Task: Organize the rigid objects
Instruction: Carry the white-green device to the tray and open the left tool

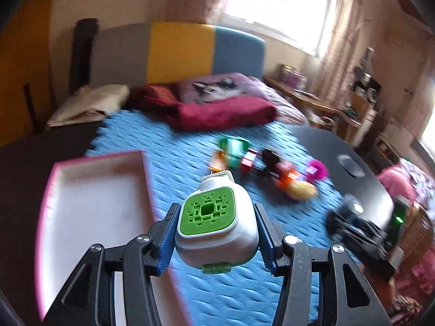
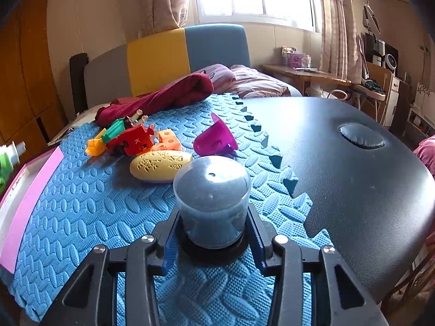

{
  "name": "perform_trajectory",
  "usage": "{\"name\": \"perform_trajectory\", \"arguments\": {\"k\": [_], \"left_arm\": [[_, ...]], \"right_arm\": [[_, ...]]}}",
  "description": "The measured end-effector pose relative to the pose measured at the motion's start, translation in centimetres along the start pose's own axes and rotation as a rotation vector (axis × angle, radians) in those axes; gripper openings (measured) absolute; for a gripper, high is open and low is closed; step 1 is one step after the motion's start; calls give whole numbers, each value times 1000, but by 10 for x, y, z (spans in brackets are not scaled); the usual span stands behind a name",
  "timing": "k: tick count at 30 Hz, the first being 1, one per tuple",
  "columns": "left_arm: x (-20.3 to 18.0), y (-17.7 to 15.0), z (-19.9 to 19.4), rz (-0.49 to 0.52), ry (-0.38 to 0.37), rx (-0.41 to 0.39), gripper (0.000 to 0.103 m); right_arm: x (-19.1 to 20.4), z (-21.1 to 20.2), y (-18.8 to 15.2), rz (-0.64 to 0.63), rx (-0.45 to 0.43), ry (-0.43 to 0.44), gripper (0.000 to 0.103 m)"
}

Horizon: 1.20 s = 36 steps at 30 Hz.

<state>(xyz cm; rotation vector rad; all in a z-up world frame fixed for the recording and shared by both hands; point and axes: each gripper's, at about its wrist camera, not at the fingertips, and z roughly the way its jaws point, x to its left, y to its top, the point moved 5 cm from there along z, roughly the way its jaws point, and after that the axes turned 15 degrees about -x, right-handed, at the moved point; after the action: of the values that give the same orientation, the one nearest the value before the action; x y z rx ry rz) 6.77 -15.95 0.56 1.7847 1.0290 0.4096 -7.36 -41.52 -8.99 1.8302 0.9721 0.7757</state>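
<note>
Clamped in the left claw (image 1: 216, 233): a white plug-in vaporizer with green vent face (image 1: 216, 225), carried above the blue foam mat (image 1: 176, 146), pink-rimmed tray (image 1: 95, 203) at nine o'clock. Rounded shell, narrow pad contact: could twist or slip out short of the tray. Gripped in the right claw (image 2: 213, 231): a clear lidded jar (image 2: 212, 201) low over the mat. Toy pile (image 2: 136, 141) at eleven o'clock, easily scattered by a swing.
</note>
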Motion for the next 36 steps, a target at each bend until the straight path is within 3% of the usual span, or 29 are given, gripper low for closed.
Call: {"name": "perform_trajectory", "arguments": {"k": [8, 17, 24, 36], "left_arm": [[92, 8, 21, -114, 152, 30, 53], [166, -9, 63, -127, 351, 130, 53], [191, -13, 82, -122, 394, 150, 53], [201, -13, 81, -95, 402, 119, 55]], "right_arm": [[5, 1, 0, -23, -3, 4, 44], [7, -3, 1, -22, -13, -8, 44], [31, -21, 25, -19, -44, 51, 44], [110, -35, 70, -40, -107, 241, 44]]}}
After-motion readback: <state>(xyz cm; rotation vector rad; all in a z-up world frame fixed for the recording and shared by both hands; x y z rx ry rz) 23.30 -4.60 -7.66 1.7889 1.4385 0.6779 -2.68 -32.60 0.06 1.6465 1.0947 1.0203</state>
